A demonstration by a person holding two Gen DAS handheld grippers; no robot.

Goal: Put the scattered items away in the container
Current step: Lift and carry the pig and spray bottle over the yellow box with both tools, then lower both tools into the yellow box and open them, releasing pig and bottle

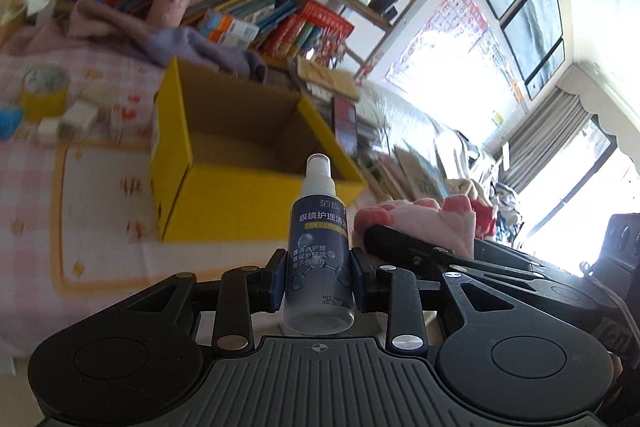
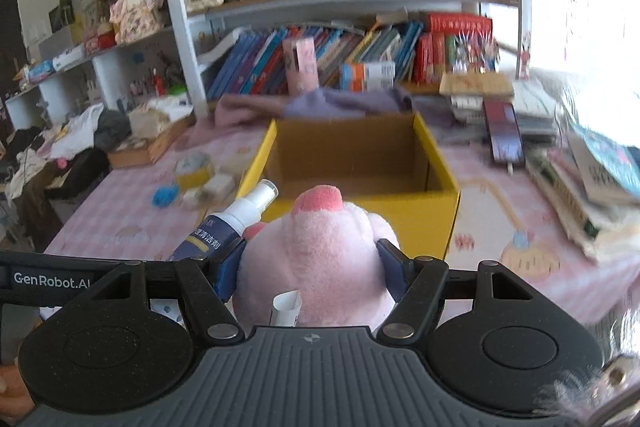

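Observation:
My left gripper [image 1: 319, 277] is shut on a dark blue spray bottle [image 1: 318, 247] with a white nozzle, held upright. In front of it stands the yellow cardboard box [image 1: 240, 195], open on top, with nothing showing inside. My right gripper [image 2: 312, 267] is shut on a pink plush toy [image 2: 316, 259], which bulges between the pads. The same spray bottle [image 2: 228, 227] shows at the left in the right wrist view, and the yellow box [image 2: 416, 215] sits just beyond the plush. The pink plush [image 1: 424, 223] also appears at the right in the left wrist view.
On the pink checked tablecloth [image 2: 120, 203], left of the box, lie a yellow tape roll [image 2: 194, 169], small white blocks [image 2: 218, 185] and a blue fuzzy item [image 2: 165, 195]. A phone [image 2: 503, 137] and stacked books [image 2: 592, 195] sit to the right. A purple cloth [image 2: 340, 101] and bookshelves stand behind.

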